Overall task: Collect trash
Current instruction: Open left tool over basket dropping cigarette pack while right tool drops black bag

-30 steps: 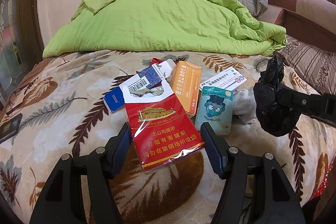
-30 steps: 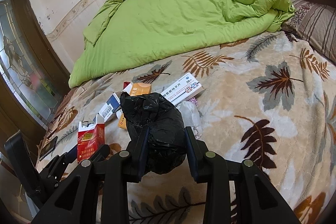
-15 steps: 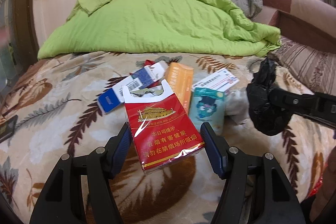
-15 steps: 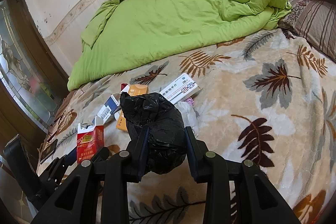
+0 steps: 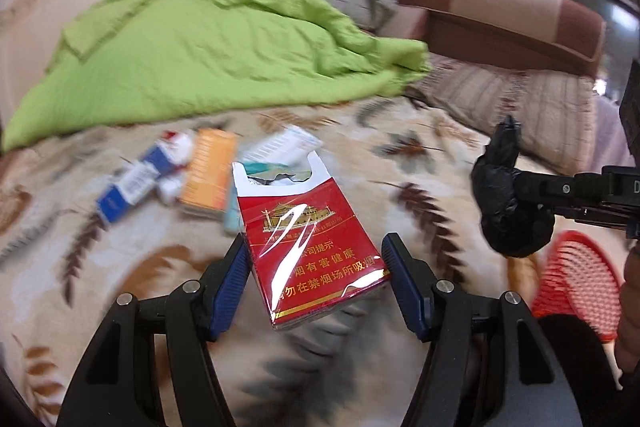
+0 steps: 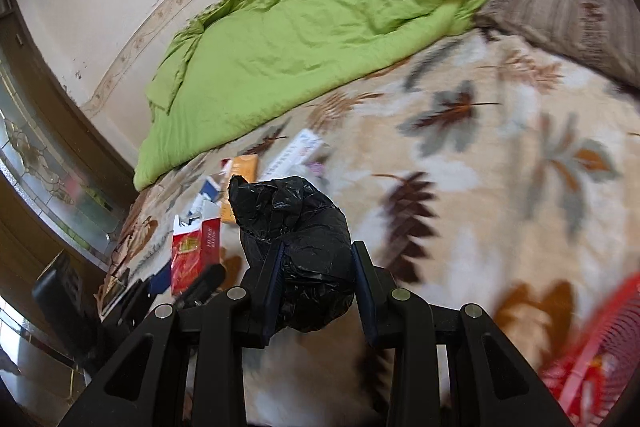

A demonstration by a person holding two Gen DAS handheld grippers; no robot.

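The opened red cigarette pack [image 5: 310,249] sits pinched in my left gripper [image 5: 316,281], lifted above the bed [image 5: 420,163]. My right gripper [image 6: 318,281] is clamped on a crumpled black plastic bag [image 6: 298,247]. Behind, blurred boxes [image 5: 208,175] lie on the leaf-patterned blanket, near a green quilt [image 5: 224,51]. A red basket [image 5: 580,275] shows at the right edge.

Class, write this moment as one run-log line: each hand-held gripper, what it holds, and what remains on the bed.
left hand-held gripper: red cigarette pack | right hand-held gripper: black bag | bed: orange box, blue box
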